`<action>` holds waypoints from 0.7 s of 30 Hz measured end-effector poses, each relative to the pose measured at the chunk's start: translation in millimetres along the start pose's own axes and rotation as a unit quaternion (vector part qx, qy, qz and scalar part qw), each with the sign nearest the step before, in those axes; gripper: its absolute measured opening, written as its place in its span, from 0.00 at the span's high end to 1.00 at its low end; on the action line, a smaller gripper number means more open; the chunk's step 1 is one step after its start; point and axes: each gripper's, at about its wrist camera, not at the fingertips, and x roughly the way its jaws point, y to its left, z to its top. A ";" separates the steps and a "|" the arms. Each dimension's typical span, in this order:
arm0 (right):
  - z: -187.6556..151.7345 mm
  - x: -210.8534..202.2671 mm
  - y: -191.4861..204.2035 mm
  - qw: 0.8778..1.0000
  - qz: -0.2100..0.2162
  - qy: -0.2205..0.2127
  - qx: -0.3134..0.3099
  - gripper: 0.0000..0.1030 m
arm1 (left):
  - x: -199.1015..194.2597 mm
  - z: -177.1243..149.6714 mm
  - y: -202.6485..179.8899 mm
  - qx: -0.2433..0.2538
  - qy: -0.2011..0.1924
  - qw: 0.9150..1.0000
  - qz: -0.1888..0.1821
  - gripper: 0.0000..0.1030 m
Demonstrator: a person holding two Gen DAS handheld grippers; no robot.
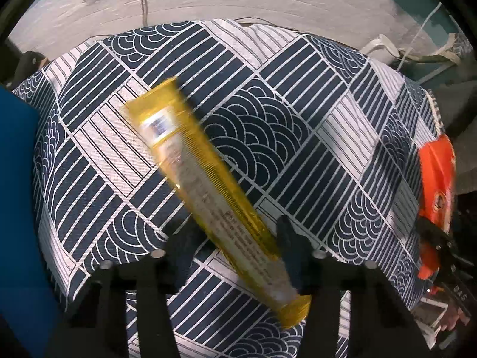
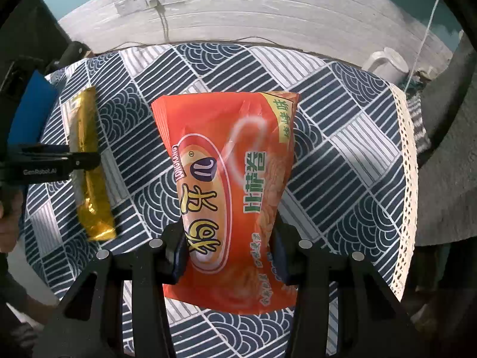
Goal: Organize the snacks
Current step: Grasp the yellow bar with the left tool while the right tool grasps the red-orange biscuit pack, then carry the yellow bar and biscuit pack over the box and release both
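The right gripper (image 2: 228,256) is clamped on the lower part of an orange snack bag (image 2: 229,185), held above the blue-and-white patterned tablecloth (image 2: 342,137). The left gripper (image 1: 235,250) pinches a long golden-yellow snack packet (image 1: 205,191), blurred in its own view, slanting over the same cloth. A blue box (image 2: 32,113) sits at the table's left edge, beside that packet.

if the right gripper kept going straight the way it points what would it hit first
Probably nothing solid soon. The right gripper is shut on the orange snack bag, which leads the way. Past the bag lies only the patterned tablecloth, then the white wall, though depth is unclear.
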 end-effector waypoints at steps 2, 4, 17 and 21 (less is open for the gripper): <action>-2.1 -2.5 1.2 1.000 0.000 0.000 -0.003 0.56 | -3.2 -3.5 4.5 0.007 0.001 1.000 -0.007 0.61; -1.2 -2.9 4.6 1.000 -0.001 0.001 -0.006 0.56 | -8.1 -9.1 9.9 0.014 0.000 1.000 -0.010 0.65; 0.6 -12.7 35.1 1.000 -0.003 -0.003 -0.013 0.56 | -40.3 -52.0 38.3 0.080 -0.009 0.997 0.011 0.73; -1.0 -20.7 40.7 1.000 0.001 -0.009 -0.008 0.56 | -61.2 -63.9 49.0 0.099 -0.032 0.994 0.021 0.73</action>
